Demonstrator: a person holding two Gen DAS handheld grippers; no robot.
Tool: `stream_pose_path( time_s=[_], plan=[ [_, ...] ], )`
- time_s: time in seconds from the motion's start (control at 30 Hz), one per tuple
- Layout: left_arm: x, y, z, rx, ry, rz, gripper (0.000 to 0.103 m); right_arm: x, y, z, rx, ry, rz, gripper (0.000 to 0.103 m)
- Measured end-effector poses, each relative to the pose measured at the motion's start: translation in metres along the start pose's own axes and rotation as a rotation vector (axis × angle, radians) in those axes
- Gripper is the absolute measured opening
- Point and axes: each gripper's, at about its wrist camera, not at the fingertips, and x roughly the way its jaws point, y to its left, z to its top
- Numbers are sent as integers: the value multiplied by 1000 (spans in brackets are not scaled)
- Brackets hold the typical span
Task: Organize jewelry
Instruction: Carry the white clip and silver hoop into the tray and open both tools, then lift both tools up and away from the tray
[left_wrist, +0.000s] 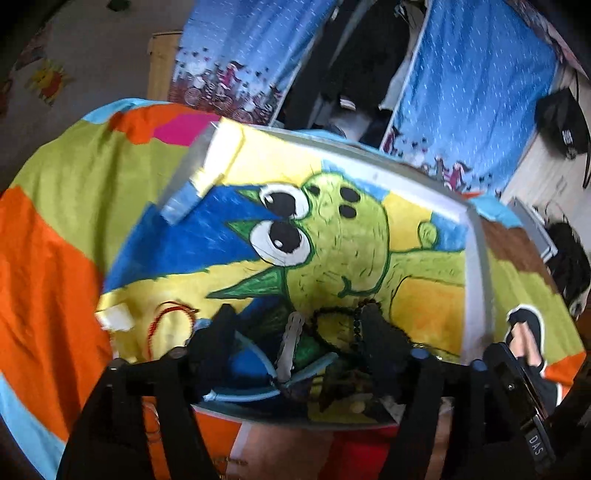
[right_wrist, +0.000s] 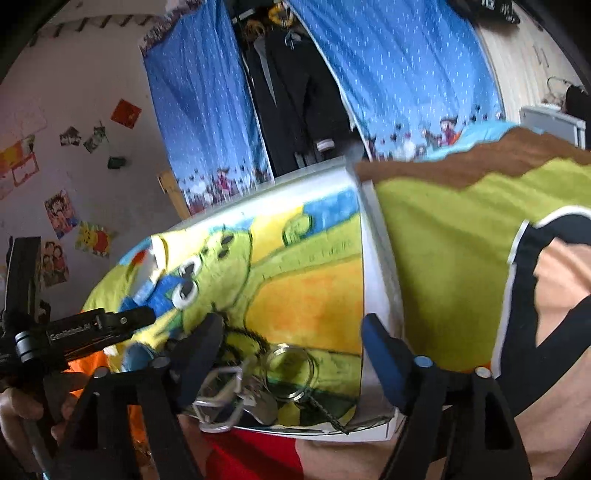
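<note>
A: Quick check, what are your grippers doing?

B: Your left gripper (left_wrist: 299, 325) is spread wide, nothing pinched. Its fingers hover over the near edge of the painted board (left_wrist: 369, 240). Between them lie a silver link bracelet (left_wrist: 290, 343), a black bead bracelet (left_wrist: 343, 325) and a light blue band (left_wrist: 255, 397), all loose on the board.

A: And the right?

B: Your right gripper (right_wrist: 293, 354) is also spread, jaws well apart, holding nothing. Between its fingers you see a clear ring-shaped bangle (right_wrist: 291, 371) and a silver wire-frame piece (right_wrist: 218, 398) near the board's front edge. Whether the pads touch anything, can't tell; it's blurred.

A: Other jewelry?

B: A red cord bracelet (left_wrist: 166, 321) lies left of your left gripper, by a white scrap (left_wrist: 116, 317).

A: What's under the board?

B: A colourful blanket (left_wrist: 55, 240). The board carries a green cactus cartoon. Blue curtains (left_wrist: 472, 92) hang behind.
</note>
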Motion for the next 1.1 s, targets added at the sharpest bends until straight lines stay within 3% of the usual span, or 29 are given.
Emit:
stream_pose_path(
  time_s=[0.07, 0.13, 0.2, 0.37, 0.7, 1.1],
  plan=[
    [-20, -1, 1, -8, -31, -3, 69, -13, 5, 4, -9, -45, 2, 87],
    [-37, -7, 1, -1, -62, -3, 77, -31, 10, 7, -22, -99, 1, 92],
    [-60, -12, -2, 9, -109, -11, 91, -47, 15, 9, -33, -147, 7, 96],
    [-119, -23, -19, 39, -240, 12, 100, -93, 33, 6, -84, -246, 12, 103],
    [-217, -25, -77, 108, -373, 56, 101, -162, 60, -22, -128, -315, 23, 103],
    [-259, -6, -159, 146, -378, 111, 101, -222, 102, -73, -215, -318, 25, 103]
  ],
)
